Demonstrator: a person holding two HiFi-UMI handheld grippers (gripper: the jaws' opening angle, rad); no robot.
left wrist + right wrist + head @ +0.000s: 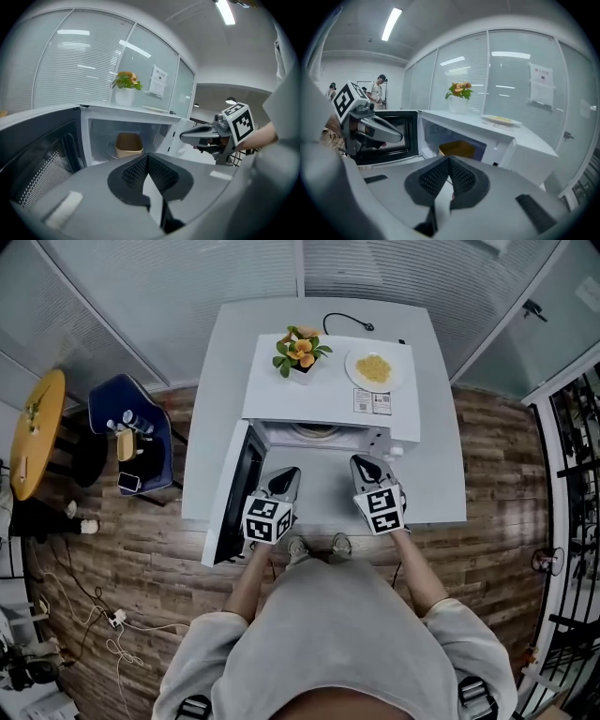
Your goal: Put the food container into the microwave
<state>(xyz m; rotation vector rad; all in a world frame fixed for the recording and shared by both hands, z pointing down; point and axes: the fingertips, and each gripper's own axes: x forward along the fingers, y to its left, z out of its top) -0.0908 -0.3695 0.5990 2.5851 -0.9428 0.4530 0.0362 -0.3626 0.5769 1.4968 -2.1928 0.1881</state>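
The tan food container (129,144) stands inside the open white microwave (328,390); the right gripper view also shows the container (457,149) in the cavity. In the head view it is hidden under the microwave's top. My left gripper (281,486) hovers in front of the cavity near the door, its jaws (148,159) shut with nothing between them. To its right my right gripper (370,470) is level with it before the opening, jaws (450,161) shut and empty. Each gripper shows in the other's view, a little apart.
The microwave door (234,493) hangs open to the left, beside my left gripper. On the microwave's top stand a potted plant (300,352) and a plate of yellow food (374,369). The white table (441,456) carries it all. A blue chair (131,432) stands far left.
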